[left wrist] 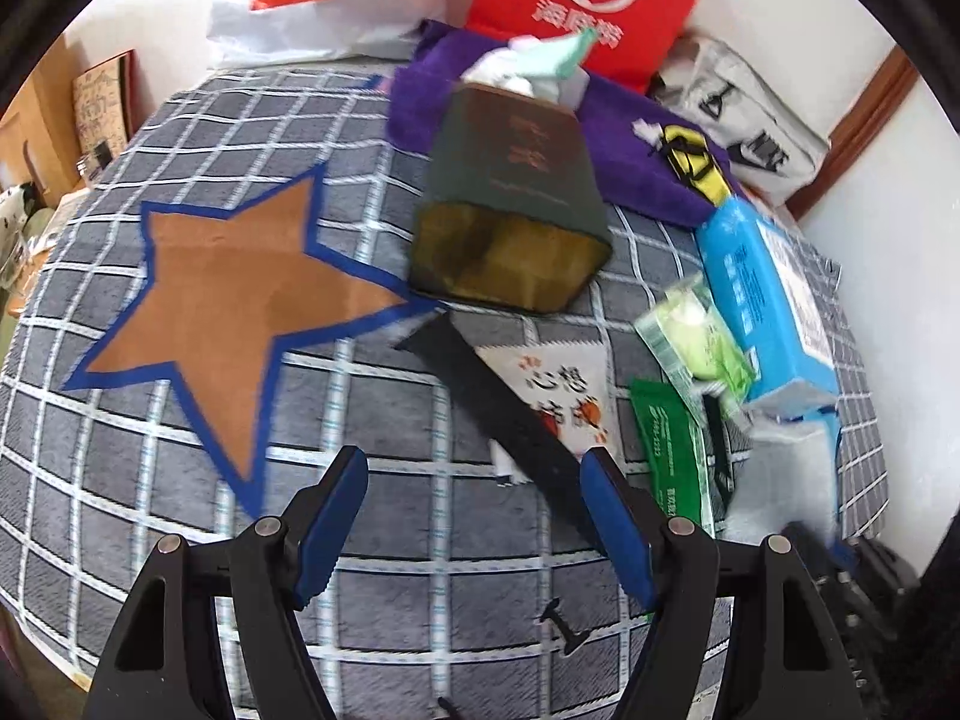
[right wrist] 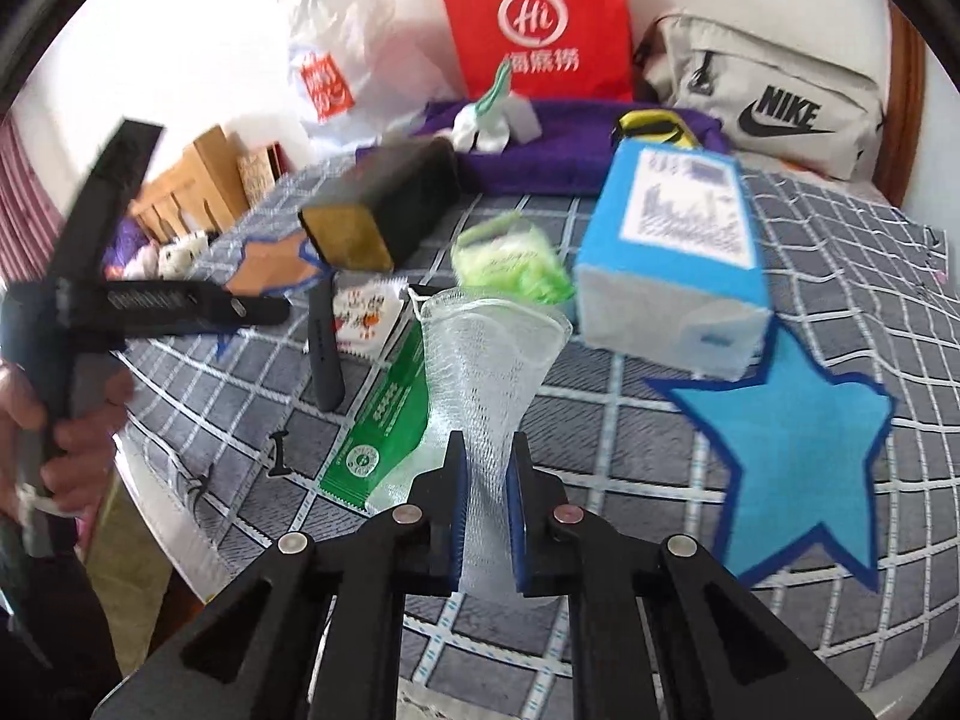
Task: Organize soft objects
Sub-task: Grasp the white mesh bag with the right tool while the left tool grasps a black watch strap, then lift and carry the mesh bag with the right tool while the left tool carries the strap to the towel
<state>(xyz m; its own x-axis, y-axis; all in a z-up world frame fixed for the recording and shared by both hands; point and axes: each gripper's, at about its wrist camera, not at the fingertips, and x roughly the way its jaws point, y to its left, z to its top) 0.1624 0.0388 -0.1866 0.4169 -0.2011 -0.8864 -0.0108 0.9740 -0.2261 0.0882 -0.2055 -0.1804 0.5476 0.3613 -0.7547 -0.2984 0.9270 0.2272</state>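
Right hand-held gripper (right wrist: 487,468) is clamped on one white mesh sleeve (right wrist: 489,360), lifted above the checked bench (right wrist: 630,480). Left hand-held gripper (left wrist: 474,480) hangs wide open, nothing in it, over a black strap (left wrist: 504,408). Count on the bench: two stars, brown (left wrist: 234,300) and blue (right wrist: 798,450), one blue box (right wrist: 672,258), one green sachet (right wrist: 384,420). One dark box (left wrist: 510,192) lies tipped over with cloths (left wrist: 534,63) bunched at its far end.
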